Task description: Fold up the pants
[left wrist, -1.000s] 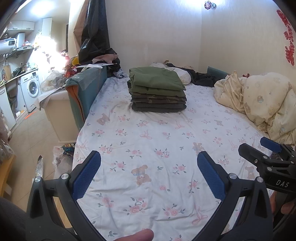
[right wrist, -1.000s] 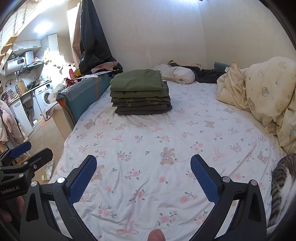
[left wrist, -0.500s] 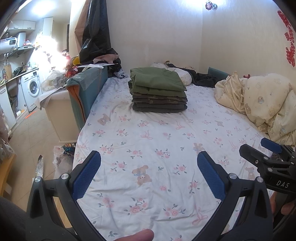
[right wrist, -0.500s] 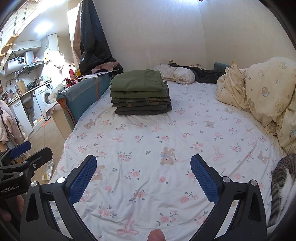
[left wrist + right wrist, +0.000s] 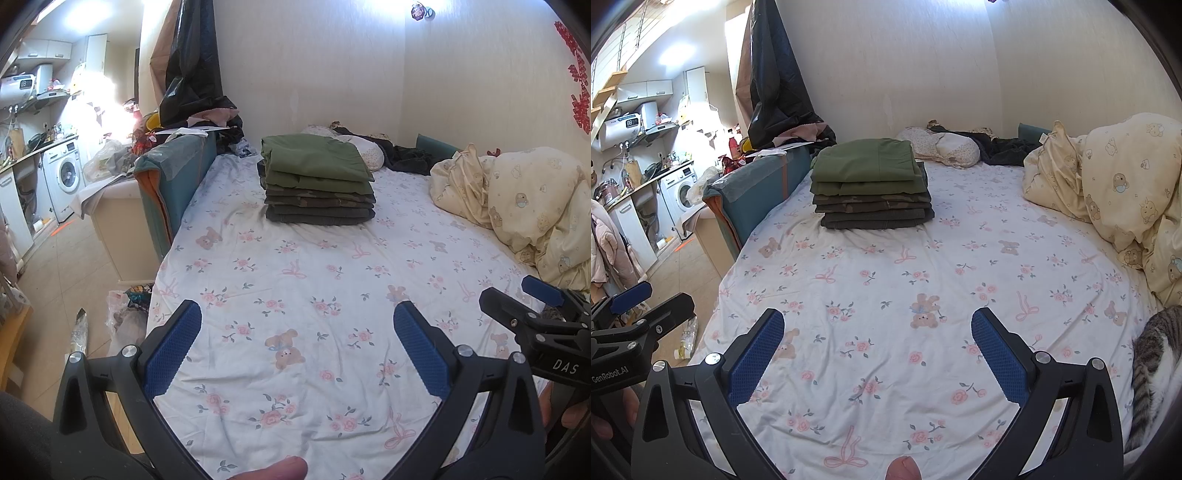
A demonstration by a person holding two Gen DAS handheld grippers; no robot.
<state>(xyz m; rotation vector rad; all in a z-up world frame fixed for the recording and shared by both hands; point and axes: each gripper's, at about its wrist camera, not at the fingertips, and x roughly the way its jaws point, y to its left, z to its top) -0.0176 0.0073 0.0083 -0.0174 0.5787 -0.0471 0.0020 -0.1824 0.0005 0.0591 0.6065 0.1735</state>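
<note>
A stack of several folded pants (image 5: 317,184), green on top and dark below, sits at the far side of the floral bed sheet (image 5: 314,280); it also shows in the right wrist view (image 5: 871,184). My left gripper (image 5: 295,347) is open and empty, held over the near part of the sheet. My right gripper (image 5: 879,347) is open and empty too, beside the left one; it shows at the right edge of the left wrist view (image 5: 532,314). The left gripper shows at the left edge of the right wrist view (image 5: 635,314).
A cream duvet (image 5: 524,199) is bunched on the right of the bed. A pillow (image 5: 945,147) and dark clothes (image 5: 1008,147) lie by the far wall. A cat (image 5: 1152,365) lies at the near right. A teal headboard (image 5: 173,177) and the kitchen floor (image 5: 66,266) are left.
</note>
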